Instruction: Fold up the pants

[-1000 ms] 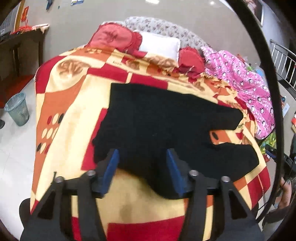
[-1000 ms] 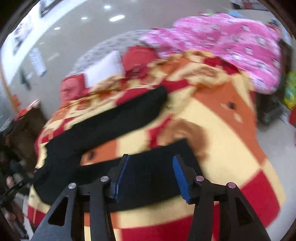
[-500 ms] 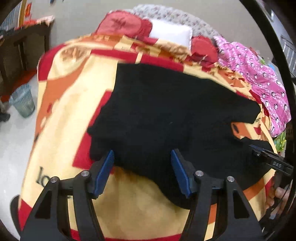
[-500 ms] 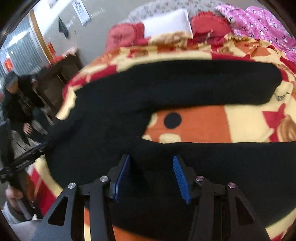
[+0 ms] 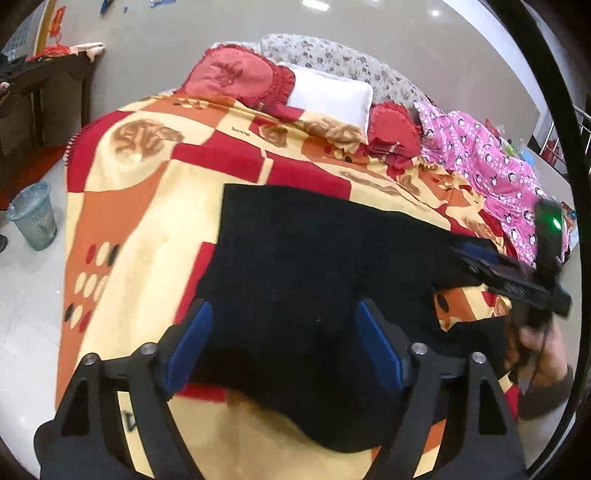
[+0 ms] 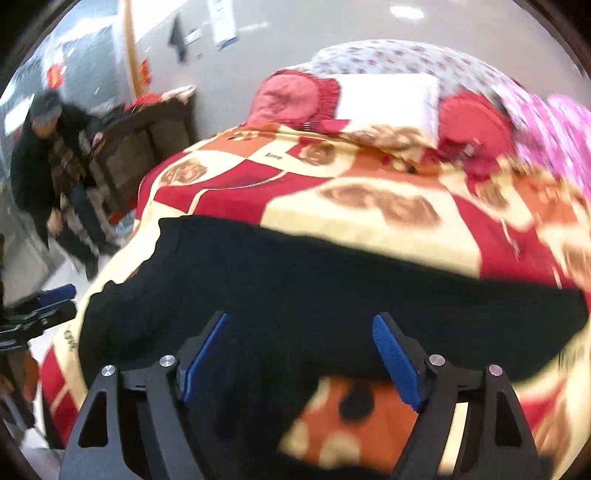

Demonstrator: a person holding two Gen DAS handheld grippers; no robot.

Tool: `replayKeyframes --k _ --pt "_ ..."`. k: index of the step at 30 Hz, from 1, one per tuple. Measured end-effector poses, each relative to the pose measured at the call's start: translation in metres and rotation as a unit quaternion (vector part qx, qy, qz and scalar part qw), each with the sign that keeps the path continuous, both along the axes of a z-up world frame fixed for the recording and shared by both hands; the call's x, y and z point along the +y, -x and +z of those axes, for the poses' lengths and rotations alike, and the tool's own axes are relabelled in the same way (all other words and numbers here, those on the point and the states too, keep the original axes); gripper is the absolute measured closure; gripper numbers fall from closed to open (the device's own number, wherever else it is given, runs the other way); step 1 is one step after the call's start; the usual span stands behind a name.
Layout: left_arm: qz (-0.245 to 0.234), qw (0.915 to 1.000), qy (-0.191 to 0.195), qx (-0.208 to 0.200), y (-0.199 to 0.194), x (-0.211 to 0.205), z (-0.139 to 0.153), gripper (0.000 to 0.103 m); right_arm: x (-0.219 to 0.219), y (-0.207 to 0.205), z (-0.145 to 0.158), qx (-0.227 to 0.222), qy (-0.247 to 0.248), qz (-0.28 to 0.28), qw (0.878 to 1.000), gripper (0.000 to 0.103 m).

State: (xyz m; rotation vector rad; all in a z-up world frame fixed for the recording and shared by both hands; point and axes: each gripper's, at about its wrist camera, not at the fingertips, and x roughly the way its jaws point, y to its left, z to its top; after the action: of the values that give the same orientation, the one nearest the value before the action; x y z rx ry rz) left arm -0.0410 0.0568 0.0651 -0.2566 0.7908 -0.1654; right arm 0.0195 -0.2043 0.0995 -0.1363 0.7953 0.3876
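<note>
Pants [image 5: 314,258] lie flat on the blanket [image 5: 140,206] beneath both just-widened, empty tools, left [image 5: 284,343] and right [image 6: 299,358].

Bright, even room light, with some smearing.
Ceiling lamps glare off the glossy far wall [image 5: 369,29]; fisheye bends every edge; the right wrist view blurs, the black pants [image 6: 332,280] showing no detail.

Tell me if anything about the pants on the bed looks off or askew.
The black pants lie flat on the patterned blanket, but the two legs are splayed apart, with blanket showing in the gap between them. They are not yet folded. Nothing looks spilled or damaged.
</note>
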Motion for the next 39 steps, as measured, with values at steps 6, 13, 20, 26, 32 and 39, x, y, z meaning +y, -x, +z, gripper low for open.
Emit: replayKeyframes --k 6,13,20,26,32,39 --pt "-0.001 0.998 -0.047 0.043 -0.014 -0.005 -0.031 0.023 0.031 -0.052 -0.012 -0.014 0.079 0.052 0.995 0.018" --pt "0.002 0.9973 -0.043 0.06 -0.018 0.001 -0.043 0.023 0.048 -0.075 -0.033 -0.012 0.137 0.095 0.986 0.019" --pt "0.01 0.9986 -0.037 0.036 -0.032 -0.003 -0.024 0.023 0.046 -0.072 -0.029 -0.015 0.094 0.089 0.991 0.018" --pt "0.026 0.9958 -0.064 0.06 -0.039 -0.006 -0.039 0.023 0.049 -0.072 -0.027 -0.021 0.078 0.078 0.994 0.018" --pt "0.035 0.9922 -0.1 0.066 -0.029 0.001 -0.056 0.021 0.053 -0.086 -0.044 -0.01 0.097 0.046 0.994 0.015" --pt "0.032 0.9971 -0.05 0.047 -0.04 0.009 -0.035 0.021 0.06 -0.088 -0.04 -0.013 0.106 0.078 0.991 0.015"
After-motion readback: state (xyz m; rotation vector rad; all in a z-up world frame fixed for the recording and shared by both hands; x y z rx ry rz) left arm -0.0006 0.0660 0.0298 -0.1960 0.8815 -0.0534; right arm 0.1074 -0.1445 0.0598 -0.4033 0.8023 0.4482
